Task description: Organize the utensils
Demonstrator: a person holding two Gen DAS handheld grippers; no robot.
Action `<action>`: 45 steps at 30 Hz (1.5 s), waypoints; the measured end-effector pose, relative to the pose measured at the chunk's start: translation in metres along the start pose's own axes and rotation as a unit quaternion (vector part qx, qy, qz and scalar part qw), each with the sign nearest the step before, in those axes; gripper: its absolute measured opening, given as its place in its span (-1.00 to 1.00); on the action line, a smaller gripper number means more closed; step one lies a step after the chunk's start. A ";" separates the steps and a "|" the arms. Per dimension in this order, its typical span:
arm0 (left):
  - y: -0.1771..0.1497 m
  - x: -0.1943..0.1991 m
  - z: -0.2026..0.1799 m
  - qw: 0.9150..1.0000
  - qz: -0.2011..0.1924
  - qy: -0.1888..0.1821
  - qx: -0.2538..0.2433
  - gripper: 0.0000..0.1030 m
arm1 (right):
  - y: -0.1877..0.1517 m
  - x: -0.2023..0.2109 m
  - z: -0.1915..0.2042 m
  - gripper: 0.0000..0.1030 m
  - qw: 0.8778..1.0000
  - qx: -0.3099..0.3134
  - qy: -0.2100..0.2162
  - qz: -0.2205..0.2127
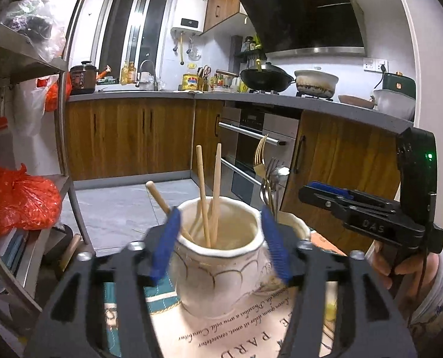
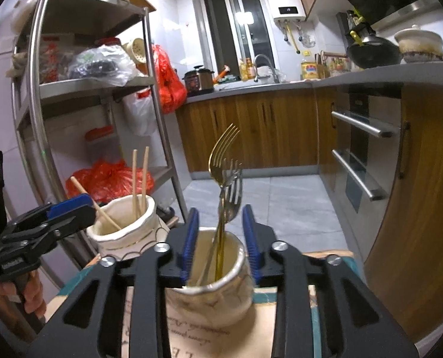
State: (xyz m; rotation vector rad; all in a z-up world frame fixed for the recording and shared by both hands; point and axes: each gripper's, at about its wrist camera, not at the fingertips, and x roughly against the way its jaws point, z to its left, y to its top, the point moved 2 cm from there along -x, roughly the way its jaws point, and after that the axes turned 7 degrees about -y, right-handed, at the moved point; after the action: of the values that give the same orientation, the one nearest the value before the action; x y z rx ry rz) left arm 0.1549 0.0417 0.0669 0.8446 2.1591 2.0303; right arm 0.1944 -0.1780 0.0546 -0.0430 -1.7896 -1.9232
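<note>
Two cream ceramic jars stand on a printed table mat. The left jar (image 1: 218,256) holds three wooden chopsticks (image 1: 203,191); my left gripper (image 1: 220,244) is open with its blue pads on either side of the jar's rim. The right jar (image 2: 218,286) holds a gold fork (image 2: 218,161) and silver forks (image 2: 231,197); my right gripper (image 2: 221,241) is open, straddling that jar's mouth, empty. The left jar (image 2: 126,226) and left gripper (image 2: 51,223) show at left in the right wrist view. The right gripper (image 1: 334,197) shows at right in the left wrist view.
A metal shelf rack (image 2: 99,89) with red bags (image 1: 15,200) stands left of the table. Wooden cabinets, an oven (image 2: 361,152) and a counter with a wok (image 1: 266,79) lie across a grey tiled floor. The mat (image 1: 239,331) covers the table.
</note>
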 end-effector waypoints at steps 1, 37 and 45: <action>0.000 0.003 0.000 1.000 0.000 0.001 0.001 0.33 | 0.000 0.007 -0.002 -0.05 1.000 0.002 -0.002 -0.001; -0.102 0.041 -0.051 0.983 0.177 0.047 0.012 0.89 | -0.118 0.076 -0.007 0.90 0.969 0.092 -0.098 0.208; -0.107 0.033 -0.065 0.981 0.189 0.035 -0.009 0.89 | -0.118 0.068 -0.006 0.90 0.962 0.100 -0.122 0.225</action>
State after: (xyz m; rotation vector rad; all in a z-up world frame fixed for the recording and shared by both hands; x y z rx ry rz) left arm 0.0639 -0.0008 -0.0140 1.2849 2.1446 2.2688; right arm 0.0920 -0.2064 -0.0309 -0.5884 -1.9181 -1.4582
